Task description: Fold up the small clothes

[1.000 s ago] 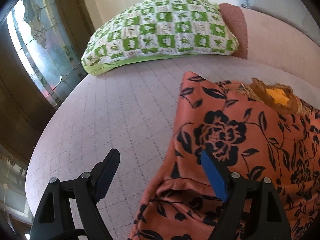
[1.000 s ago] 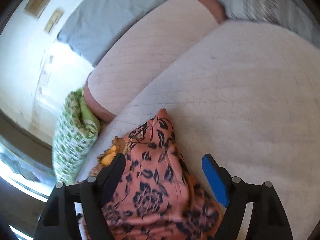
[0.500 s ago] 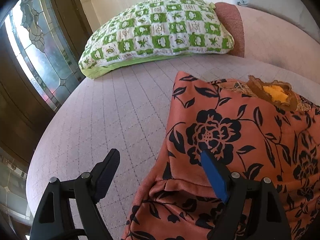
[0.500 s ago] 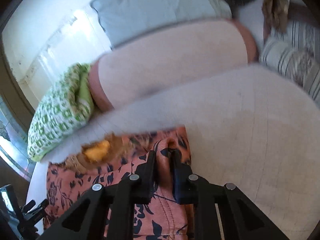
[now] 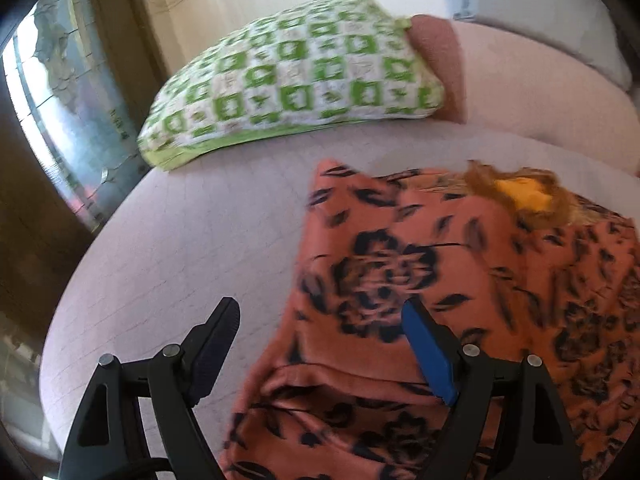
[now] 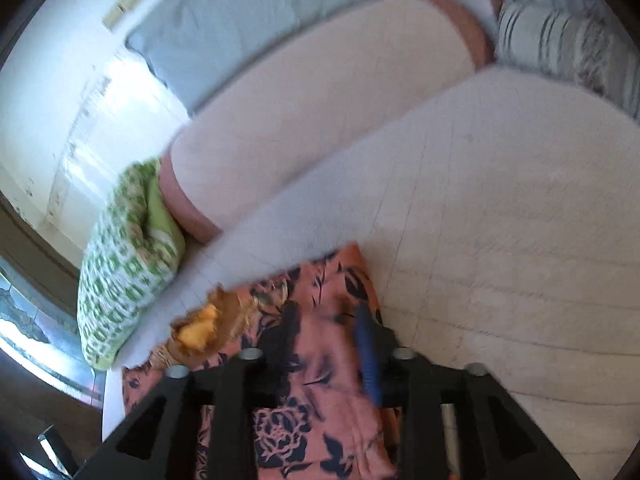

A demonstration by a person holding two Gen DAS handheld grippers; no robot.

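our left fingers (image 5: 426, 354) gape wide, one over the cloth (image 5: 460, 304). our right gripper (image 6: 328, 328) is partly open astride cloth, gripping nothing.

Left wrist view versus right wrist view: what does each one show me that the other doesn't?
Only the left wrist view shows the leaded glass window and the open left gripper, whose blue-padded finger hangs over the cloth.

Only the right wrist view shows the striped grey bedding, the grey pillow and the right gripper, its fingers partly apart over the fabric.

Both show the orange garment with black flowers, its yellow frilled patch, the green-and-white checked pillow, the pink bolster and the pale quilted bed cover.
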